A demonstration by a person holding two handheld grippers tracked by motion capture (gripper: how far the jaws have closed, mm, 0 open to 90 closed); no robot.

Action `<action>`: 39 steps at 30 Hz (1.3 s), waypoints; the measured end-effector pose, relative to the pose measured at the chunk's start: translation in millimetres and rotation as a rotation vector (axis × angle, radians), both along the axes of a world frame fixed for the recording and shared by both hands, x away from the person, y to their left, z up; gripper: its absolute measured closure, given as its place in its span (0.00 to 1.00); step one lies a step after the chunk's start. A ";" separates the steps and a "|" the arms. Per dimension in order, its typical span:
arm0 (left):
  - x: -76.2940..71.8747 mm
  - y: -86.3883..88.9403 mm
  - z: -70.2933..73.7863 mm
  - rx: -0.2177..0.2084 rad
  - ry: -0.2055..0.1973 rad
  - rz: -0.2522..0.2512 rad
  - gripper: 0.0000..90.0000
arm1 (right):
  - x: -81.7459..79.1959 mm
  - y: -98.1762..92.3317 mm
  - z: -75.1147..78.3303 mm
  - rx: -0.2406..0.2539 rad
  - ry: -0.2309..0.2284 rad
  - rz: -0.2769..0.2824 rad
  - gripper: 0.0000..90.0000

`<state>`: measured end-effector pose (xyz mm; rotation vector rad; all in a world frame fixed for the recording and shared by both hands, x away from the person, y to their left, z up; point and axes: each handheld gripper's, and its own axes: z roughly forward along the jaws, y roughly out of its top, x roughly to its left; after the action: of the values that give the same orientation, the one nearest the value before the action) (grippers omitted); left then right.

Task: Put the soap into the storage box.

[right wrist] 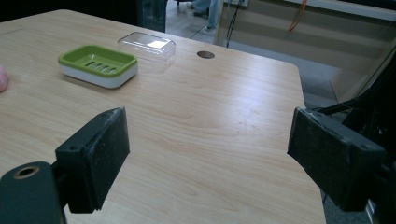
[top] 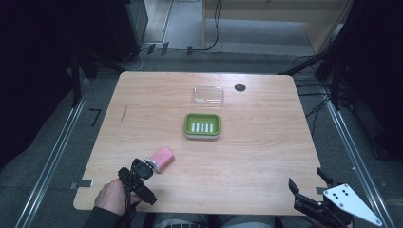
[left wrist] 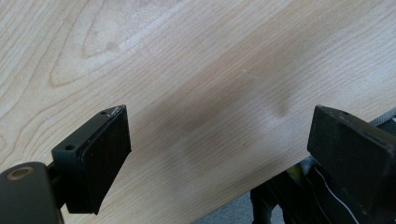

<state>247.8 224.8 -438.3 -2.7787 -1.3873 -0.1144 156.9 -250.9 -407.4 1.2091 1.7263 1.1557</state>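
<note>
Wooden table [top: 266, 142] held a green dish [top: 202, 126] centrally; left gripper [top: 151, 165] hovered open beside the soap [top: 162, 157], apparently poised to grab it; right gripper [top: 304, 187] idled open.

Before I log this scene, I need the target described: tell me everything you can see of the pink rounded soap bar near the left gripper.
The pink rounded soap bar is a small block with soft corners and a matte, even surface, paler at the end nearest the left gripper. It lies flat and slightly askew on the light wooden table, toward the person's near left, well short of the green soap dish. The gripper's tip sits right at its near end; whether they touch cannot be told. In the right gripper view its pink edge peeks in.
</note>
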 end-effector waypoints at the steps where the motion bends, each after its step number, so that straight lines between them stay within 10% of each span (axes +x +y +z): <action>1: 0.0 0.0 0.0 0.000 0.000 0.000 0.07 | 0.1 0.0 0.0 0.000 -0.001 -0.001 0.14; 39: 11.1 2.9 4.7 -0.069 -0.043 -0.002 0.00 | 2.5 2.4 -0.3 -0.006 -0.002 0.014 0.14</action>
<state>258.8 227.7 -433.6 -2.8495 -1.4253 -0.1295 159.4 -248.4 -407.7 1.1934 1.7383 1.1583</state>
